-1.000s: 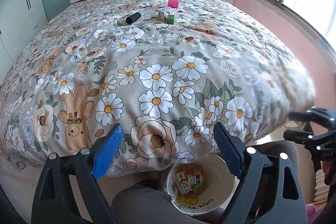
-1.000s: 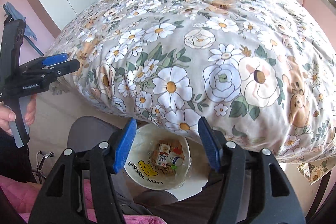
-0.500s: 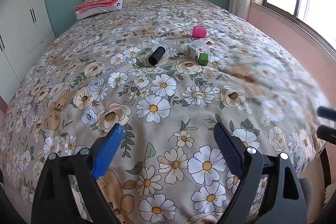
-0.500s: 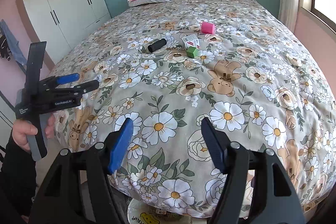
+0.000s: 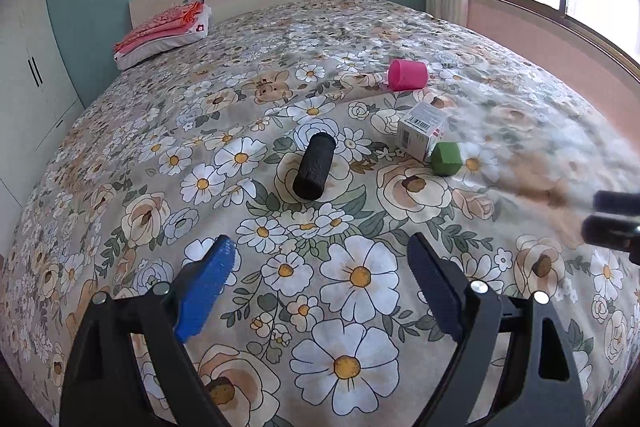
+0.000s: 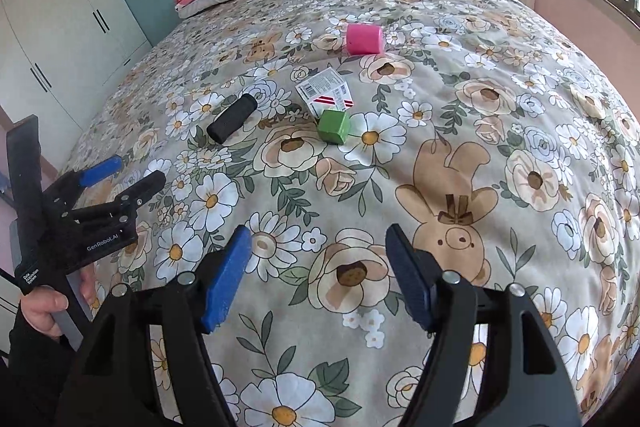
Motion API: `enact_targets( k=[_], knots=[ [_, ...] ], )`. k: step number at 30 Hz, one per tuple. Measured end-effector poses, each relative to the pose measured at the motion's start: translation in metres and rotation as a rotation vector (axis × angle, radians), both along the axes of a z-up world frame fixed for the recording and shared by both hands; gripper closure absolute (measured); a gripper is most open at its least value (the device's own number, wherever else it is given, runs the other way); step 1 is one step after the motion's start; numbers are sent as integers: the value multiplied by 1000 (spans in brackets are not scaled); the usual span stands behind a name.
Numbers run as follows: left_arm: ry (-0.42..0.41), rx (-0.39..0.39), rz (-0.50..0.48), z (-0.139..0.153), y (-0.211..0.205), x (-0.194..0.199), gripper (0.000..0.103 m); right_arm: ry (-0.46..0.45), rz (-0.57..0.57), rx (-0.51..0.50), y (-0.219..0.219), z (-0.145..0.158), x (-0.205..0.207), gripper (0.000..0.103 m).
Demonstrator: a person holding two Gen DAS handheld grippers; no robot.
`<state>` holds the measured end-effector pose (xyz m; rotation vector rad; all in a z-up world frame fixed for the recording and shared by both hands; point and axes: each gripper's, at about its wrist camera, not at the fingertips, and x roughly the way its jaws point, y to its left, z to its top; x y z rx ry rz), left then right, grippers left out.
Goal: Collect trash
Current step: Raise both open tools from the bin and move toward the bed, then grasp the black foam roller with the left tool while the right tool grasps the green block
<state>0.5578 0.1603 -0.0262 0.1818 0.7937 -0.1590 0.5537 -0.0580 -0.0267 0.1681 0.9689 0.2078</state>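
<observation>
claws (image 5: 320, 255) now over bed; black cylinder (image 5: 314, 167) lies lengthwise

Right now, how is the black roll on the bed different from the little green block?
The black roll is long and round, lying on its side; the green block is short and boxy with flat faces. The black roll lies alone on the bedspread, while the green block sits right against the white carton. The roll is clearly longer than the block. Both rest on the flowery cover, and no claw touches either.

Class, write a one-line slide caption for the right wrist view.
Open right gripper above a floral bedspread, facing a black roll, green block, white box and pink cup.
</observation>
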Motion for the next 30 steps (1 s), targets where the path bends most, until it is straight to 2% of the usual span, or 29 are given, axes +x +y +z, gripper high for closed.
enact_targets(
  k=[4,10,15,20,21,22,23,24,25,26,27,30],
  knots=[
    [23,15,-15,-20,-1,46,13,9,-58,-23,7,-19,50,33],
    [55,-88,-24,-43,2,98,13,65,-136,-2,12,-52,111,33],
    [45,-46,-19,-60,-8,126,13,90,-197,-15,13,-78,144,33],
    [54,-36,-12,-72,-14,141,15,80,-189,-29,17,-89,156,33],
    [66,-40,-7,-74,-15,143,19,77,-184,-33,19,-90,157,34],
    [84,-50,-12,-77,-15,146,33,74,-178,-35,20,-90,158,35],
    [107,-47,-7,-81,-17,149,50,72,-165,-34,22,-91,160,43],
    [121,-41,5,-84,-17,151,57,74,-152,-31,22,-91,161,56],
    [124,-45,9,-85,-18,152,65,78,-141,-22,21,-92,161,62],
    [120,-46,13,-85,-18,151,65,81,-135,-19,21,-93,161,69],
    [119,-51,17,-84,-18,150,65,82,-128,-14,20,-93,160,72],
    [116,-71,32,-80,-17,144,67,91,-121,10,15,-92,155,72]
  ],
)
